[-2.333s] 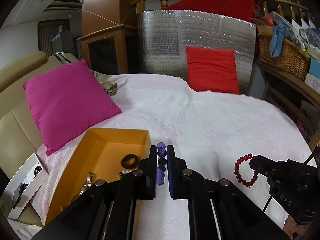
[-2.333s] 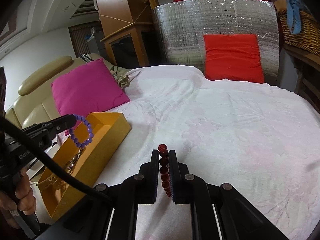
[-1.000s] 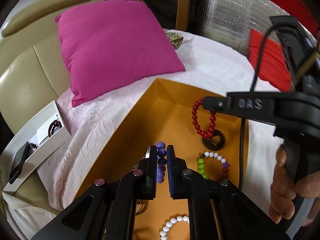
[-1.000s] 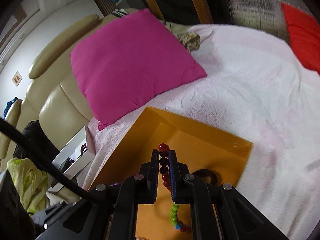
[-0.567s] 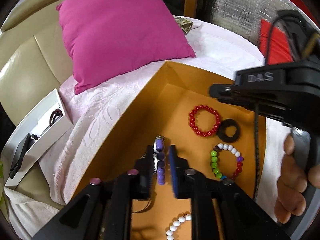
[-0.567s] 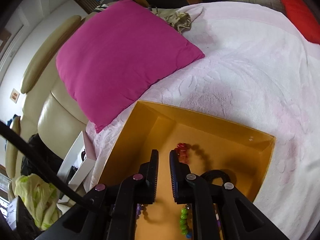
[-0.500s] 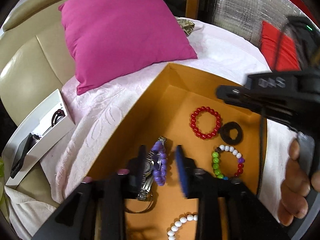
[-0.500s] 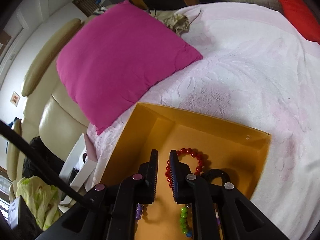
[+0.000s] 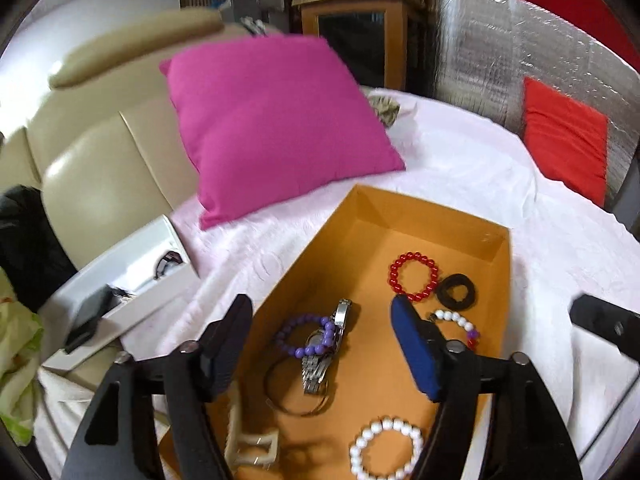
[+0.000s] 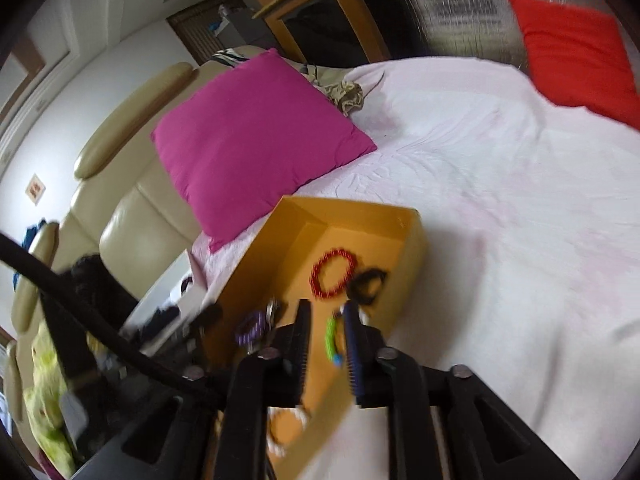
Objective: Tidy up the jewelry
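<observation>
Left wrist view is showing the left claw (image 9: pixel 320 344) being held wide apart and empty over the near half of the orange box (image 9: pixel 428 210), which is resting on the bed (image 9: pixel 520 184) near its left edge. A purple bead bracelet (image 9: pixel 306 334) is lying draped on a metal watch (image 9: pixel 326 344) near the box's left wall; a red bead bracelet (image 9: pixel 414 276) and a black ring (image 9: pixel 456 290) are lying towards the far right corner, and a white bead bracelet (image 9: pixel 386 454) at the near end. In the right wrist view, which is blurred, the right claw (image 10: pixel 326 344) is being held narrowly parted and empty above the box's near right edge. Both releases are judged complete. To finish well, each claw is best being lifted straight up with fingers parted, so that no strand is snagged and the box is not nudged towards the bed's edge.
</observation>
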`<action>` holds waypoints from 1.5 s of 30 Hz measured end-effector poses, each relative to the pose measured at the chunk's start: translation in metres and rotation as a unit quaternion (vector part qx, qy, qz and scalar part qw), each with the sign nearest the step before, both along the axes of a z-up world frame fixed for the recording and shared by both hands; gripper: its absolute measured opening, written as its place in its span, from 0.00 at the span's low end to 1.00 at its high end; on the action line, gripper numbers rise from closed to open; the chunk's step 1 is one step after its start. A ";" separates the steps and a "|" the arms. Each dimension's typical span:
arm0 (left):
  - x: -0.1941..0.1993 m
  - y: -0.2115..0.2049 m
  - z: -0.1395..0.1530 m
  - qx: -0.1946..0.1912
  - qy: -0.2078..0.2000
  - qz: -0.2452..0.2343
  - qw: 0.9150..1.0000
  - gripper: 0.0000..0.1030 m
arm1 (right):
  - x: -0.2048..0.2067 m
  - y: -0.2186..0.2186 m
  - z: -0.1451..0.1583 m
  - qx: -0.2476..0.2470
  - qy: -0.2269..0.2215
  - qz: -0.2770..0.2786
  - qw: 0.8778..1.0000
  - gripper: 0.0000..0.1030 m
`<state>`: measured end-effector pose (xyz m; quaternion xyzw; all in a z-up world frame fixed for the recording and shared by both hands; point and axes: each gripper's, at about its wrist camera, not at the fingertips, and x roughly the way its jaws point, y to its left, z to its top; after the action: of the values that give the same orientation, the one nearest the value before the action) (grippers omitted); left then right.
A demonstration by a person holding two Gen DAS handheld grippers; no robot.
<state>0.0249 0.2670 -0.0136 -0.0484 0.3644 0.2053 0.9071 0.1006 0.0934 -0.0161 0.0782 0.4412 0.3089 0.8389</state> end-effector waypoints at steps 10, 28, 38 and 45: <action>-0.117 -0.032 0.071 0.102 -0.056 -0.007 0.993 0.86 | -0.121 -0.051 0.045 -0.028 -0.080 0.027 0.996 0.57; -0.244 -0.049 0.130 0.137 -0.081 0.001 0.987 0.92 | -0.275 -0.069 0.108 -0.020 -0.143 -0.010 0.989 0.63; -0.276 -0.043 0.130 0.147 -0.074 0.013 0.986 0.92 | -0.310 -0.063 0.106 -0.035 -0.143 -0.017 0.989 0.63; -0.283 -0.039 0.129 0.150 -0.075 0.019 0.986 0.92 | -0.318 -0.053 0.106 -0.041 -0.151 -0.013 0.988 0.64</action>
<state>-0.2580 0.2280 0.1159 0.0659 0.2590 0.2710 0.9247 -0.2176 0.0402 0.0897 0.0015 0.3207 0.2881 0.9023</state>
